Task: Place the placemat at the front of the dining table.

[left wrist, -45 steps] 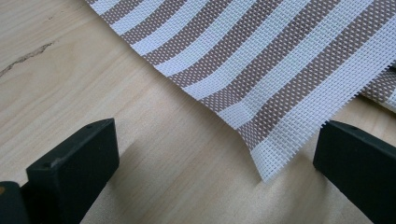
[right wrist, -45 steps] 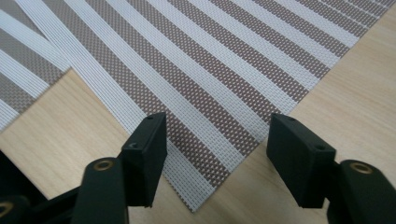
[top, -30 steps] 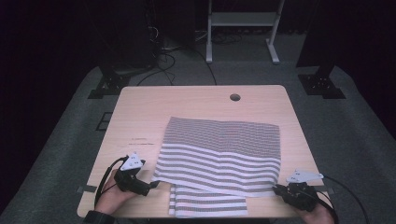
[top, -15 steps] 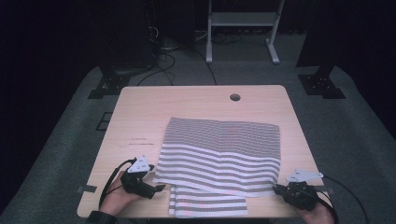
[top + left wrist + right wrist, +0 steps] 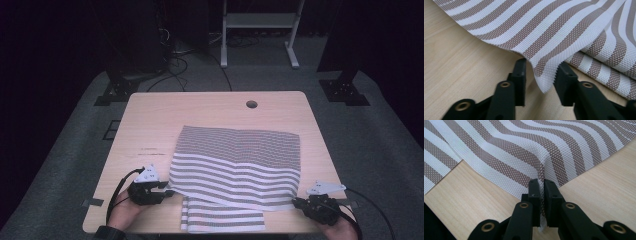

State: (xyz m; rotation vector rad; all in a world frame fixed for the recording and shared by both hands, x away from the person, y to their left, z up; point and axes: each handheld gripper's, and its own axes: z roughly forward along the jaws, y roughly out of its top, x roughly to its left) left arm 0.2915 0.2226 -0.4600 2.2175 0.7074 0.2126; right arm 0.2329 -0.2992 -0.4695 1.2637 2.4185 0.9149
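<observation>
A brown-and-white striped cloth lies folded on the wooden table. My left gripper is at its near left corner. In the left gripper view the cloth hangs its lifted corner between the jaws of this gripper. The jaws have just been closing, and a gap still shows beside the left pad. My right gripper is at the near right corner. In the right gripper view this gripper is shut on a pinched ridge of the cloth.
A lower layer of the cloth sticks out toward the table's front edge. A round cable hole sits near the far edge. Behind the table stand a white frame and black stand feet on grey carpet.
My left gripper has shifted slightly toward the cloth's near left corner and its jaws have narrowed around it. The right gripper and the cloth have kept still.
</observation>
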